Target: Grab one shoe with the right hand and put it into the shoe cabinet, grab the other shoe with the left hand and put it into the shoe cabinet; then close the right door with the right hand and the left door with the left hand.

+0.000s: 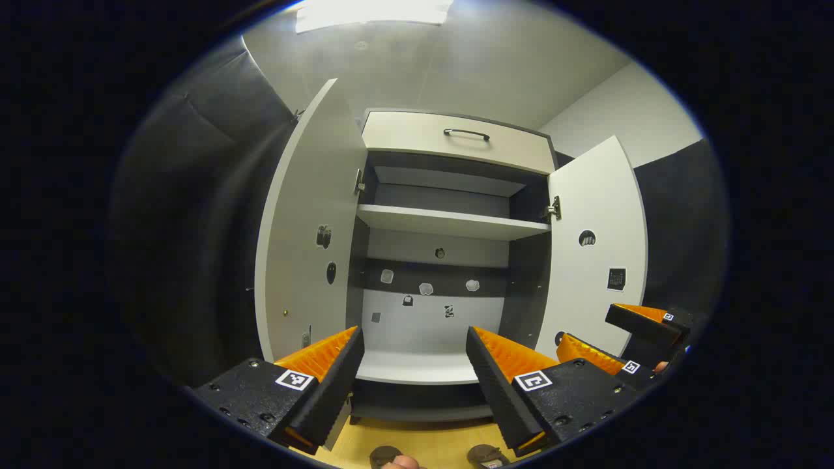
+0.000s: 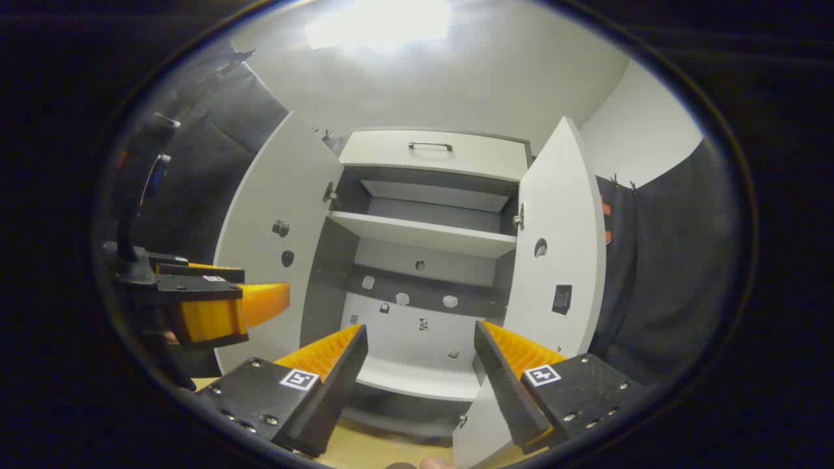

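The shoe cabinet (image 1: 449, 225) stands straight ahead with its left door (image 1: 306, 228) and right door (image 1: 599, 215) both swung wide. Its shelves hold no shoes. My left gripper (image 1: 412, 333) is open in front of the bottom shelf (image 1: 417, 368), nothing between its fingers. The right gripper (image 1: 586, 327) hovers open beside the right door. In the right gripper view the cabinet (image 2: 423, 238) is again ahead, the right gripper (image 2: 420, 327) is open and empty, and the left gripper (image 2: 264, 283) floats near the left door (image 2: 273, 260). Two dark brown shoe toes (image 1: 386, 456) (image 1: 487, 456) peek in at the lower edge, on the floor.
A closed drawer with a metal handle (image 1: 466, 133) tops the cabinet. Small stickers dot the back panel (image 1: 430, 306) and both doors. Black cloth hangs on either side. The floor (image 1: 430, 440) before the cabinet is light wood.
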{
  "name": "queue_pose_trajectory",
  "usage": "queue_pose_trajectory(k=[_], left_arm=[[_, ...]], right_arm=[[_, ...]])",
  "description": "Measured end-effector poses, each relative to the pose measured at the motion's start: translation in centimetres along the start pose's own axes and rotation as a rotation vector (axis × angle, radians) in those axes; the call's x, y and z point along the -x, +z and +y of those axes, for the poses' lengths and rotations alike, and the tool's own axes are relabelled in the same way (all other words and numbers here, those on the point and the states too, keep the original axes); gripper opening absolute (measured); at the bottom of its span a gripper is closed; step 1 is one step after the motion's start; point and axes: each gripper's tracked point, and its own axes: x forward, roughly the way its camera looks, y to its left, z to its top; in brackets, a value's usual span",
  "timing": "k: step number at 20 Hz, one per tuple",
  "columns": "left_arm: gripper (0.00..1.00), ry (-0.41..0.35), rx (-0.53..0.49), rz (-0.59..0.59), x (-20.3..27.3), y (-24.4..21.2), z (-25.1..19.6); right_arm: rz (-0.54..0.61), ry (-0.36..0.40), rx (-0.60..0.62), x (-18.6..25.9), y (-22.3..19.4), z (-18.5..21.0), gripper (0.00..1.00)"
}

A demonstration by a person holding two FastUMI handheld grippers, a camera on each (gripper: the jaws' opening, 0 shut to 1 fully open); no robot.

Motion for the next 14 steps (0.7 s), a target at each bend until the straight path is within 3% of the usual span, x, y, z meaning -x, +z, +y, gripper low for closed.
queue_pose_trajectory(k=[1,2,9,14], left_arm=[[0.93,0.004,-0.004,0.004,0.0,-0.1,0.2],[0.96,0.009,-0.006,0.004,0.2,-0.1,0.4],[0.93,0.039,0.004,-0.008,0.4,0.2,1.4],[0.96,0.049,0.01,0.008,0.4,-0.4,1.9]], right_arm=[[0.011,0.004,-0.005,0.1,-0.3,0.2,0.98],[0.019,0.009,-0.011,0.1,-0.5,0.3,0.98],[0.02,0.005,-0.016,-0.3,-0.6,-0.2,0.98],[0.04,0.016,-0.027,-0.7,-1.7,0.2,0.98]])
